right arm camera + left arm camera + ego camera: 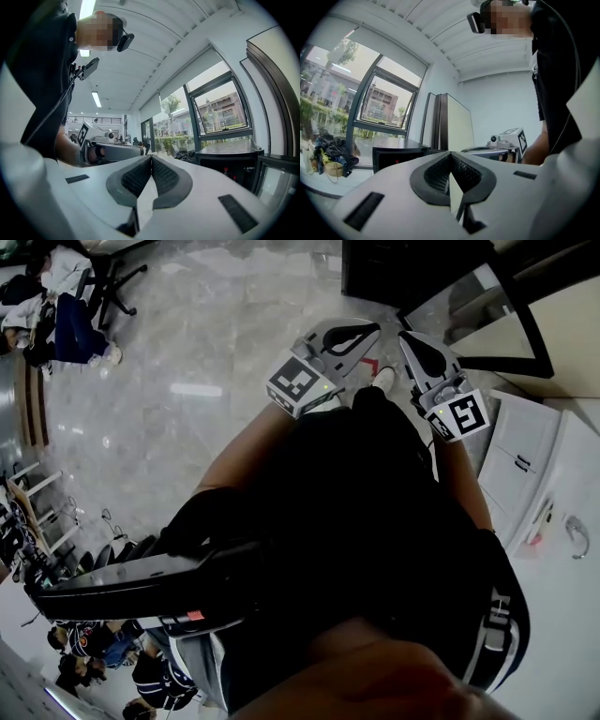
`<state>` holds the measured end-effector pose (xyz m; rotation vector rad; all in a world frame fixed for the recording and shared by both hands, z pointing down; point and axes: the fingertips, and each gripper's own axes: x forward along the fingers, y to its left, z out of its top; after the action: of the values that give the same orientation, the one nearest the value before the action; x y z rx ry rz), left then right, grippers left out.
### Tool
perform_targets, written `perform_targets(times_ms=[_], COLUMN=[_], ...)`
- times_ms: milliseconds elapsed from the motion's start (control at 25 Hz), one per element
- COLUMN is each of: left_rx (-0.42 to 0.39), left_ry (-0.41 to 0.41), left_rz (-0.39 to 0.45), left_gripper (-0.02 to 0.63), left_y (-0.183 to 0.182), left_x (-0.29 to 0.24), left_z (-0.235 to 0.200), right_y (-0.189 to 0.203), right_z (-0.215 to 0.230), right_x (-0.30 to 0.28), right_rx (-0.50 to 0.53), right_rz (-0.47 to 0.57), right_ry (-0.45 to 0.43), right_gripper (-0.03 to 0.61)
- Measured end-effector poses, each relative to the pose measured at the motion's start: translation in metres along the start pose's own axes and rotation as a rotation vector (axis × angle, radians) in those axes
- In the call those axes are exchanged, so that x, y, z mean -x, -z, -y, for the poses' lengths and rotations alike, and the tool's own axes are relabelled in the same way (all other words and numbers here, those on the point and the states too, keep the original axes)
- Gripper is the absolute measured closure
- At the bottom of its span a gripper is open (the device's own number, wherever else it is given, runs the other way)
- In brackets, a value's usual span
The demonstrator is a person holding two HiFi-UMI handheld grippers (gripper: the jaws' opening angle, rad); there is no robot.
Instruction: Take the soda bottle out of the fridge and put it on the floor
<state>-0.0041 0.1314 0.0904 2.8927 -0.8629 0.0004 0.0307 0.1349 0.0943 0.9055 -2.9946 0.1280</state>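
**Both grippers empty, no bottle in sight yet**

The grey two-jaw left gripper (371, 328) and its twin, the right gripper (406, 335), are both held out ahead of the person, jaws pressed tip to tip with nothing between them. The soda bottle doesn't show in any view. My guess is it's inside the small black boxy fridge (403, 268) just ahead, past the glossy grey marble floor (187, 381). There are a couple of tiny red specks in its dark front, too small to call. I'd expect a full bottle to be fairly heavy, cold, maybe slick with condensation, with round walls that give a bit and want to twist. I'd clamp the body around the middle or just under the shoulder, keep it upright, and set it down flat.
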Motion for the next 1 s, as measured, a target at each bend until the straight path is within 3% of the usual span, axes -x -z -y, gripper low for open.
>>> perform_targets(times_ms=[320, 640, 800, 1000], left_rx=[-0.008, -0.009, -0.019, -0.012], left_ry=[-0.050, -0.152, -0.209, -0.239], left_rz=[-0.010, -0.025, -0.024, -0.044], left_gripper=[0.618, 0.618, 0.618, 0.618], left_y=[-0.002, -0.002, 0.001, 0.035], left_x=[-0.065, -0.119, -0.134, -0.152], left_z=[-0.027, -0.055, -0.075, -0.114], right_y=[-0.004, 0.007, 0.019, 0.054], right_z=[0.070, 0.129, 0.157, 0.202], right_x=[-0.003, -0.010, -0.023, -0.049], right_rx=[0.006, -0.011, -0.017, -0.031], right_rz=[0.001, -0.020, -0.038, -0.066], right_ry=[-0.060, -0.117, -0.116, -0.063], right_gripper=[0.566, 0.566, 0.565, 0.565])
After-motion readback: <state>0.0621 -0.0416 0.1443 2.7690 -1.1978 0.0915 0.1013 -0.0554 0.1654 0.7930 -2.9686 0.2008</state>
